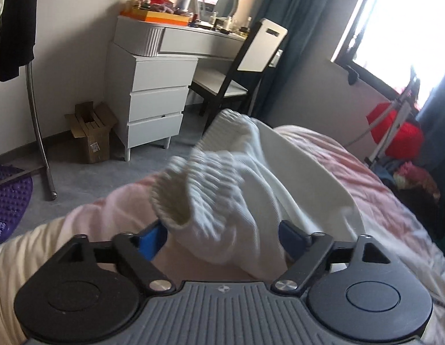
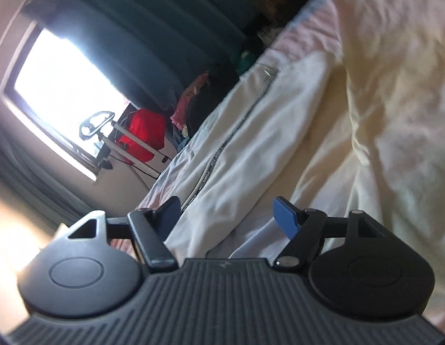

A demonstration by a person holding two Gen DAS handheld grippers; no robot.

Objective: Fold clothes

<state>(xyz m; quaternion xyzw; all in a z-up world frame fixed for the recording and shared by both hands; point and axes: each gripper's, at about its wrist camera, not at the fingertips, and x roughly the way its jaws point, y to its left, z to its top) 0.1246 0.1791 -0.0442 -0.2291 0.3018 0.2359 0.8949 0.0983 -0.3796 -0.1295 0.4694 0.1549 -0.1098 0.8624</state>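
Left claw (image 1: pixel 224 234) apart | white knit garment (image 1: pixel 222 184) blurred | right claw (image 2: pixel 226 215) apart

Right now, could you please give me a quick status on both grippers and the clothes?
Left gripper open, white knit sleeve bunched between its fingers. Right gripper open over white zip garment on the bed. Nothing blocking.

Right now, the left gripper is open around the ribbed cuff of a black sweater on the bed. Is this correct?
Only the colour is wrong. The sweater is white, not black, as the left wrist view shows. The left gripper is open around its ribbed cuff, over the bed.
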